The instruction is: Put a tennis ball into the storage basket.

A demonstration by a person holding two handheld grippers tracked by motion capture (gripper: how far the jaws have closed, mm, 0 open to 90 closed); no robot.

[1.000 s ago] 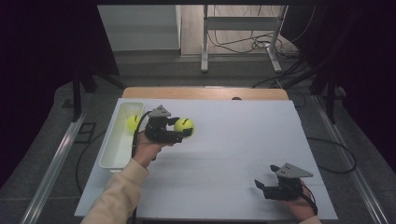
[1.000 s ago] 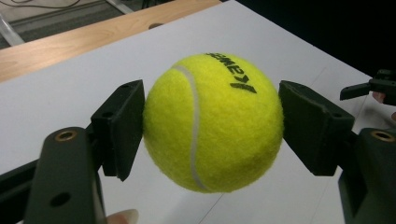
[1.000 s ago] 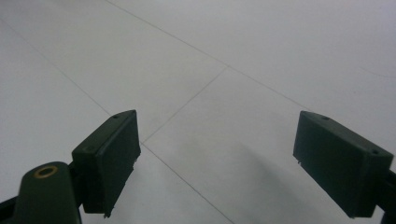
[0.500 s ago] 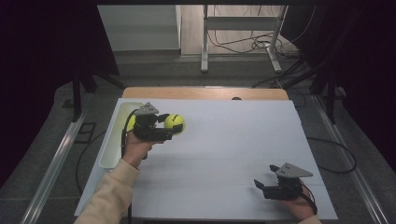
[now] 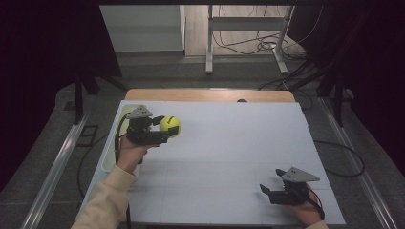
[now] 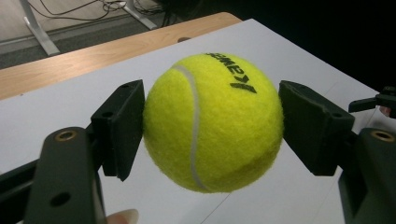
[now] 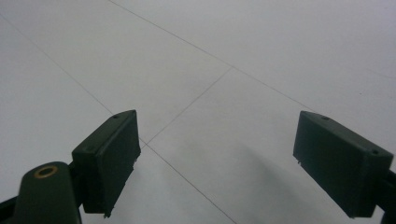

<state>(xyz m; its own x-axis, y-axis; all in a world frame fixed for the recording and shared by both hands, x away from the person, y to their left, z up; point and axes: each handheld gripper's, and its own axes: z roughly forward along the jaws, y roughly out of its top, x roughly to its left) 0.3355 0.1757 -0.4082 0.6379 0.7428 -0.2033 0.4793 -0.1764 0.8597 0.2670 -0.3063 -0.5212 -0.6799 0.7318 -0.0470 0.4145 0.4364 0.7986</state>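
Observation:
A yellow tennis ball (image 5: 170, 126) with black lettering hangs a little above the white table top at the left. My left gripper (image 5: 165, 130) is shut on it. In the left gripper view the ball (image 6: 212, 122) sits squeezed between both black jaws, its white seam facing the camera. My right gripper (image 5: 267, 192) rests low near the table's front right corner. It stands open, and its own view shows the jaws wide apart over bare white surface (image 7: 215, 158).
A long white tray (image 5: 109, 162) lies along the table's left edge, just left of the left hand. The white sheet (image 5: 229, 152) covers the table, with a wooden strip (image 5: 210, 94) at the far edge. Dark floor and cables lie beyond.
My left gripper has carried the ball leftward, closer to the white tray. The right gripper has not moved.

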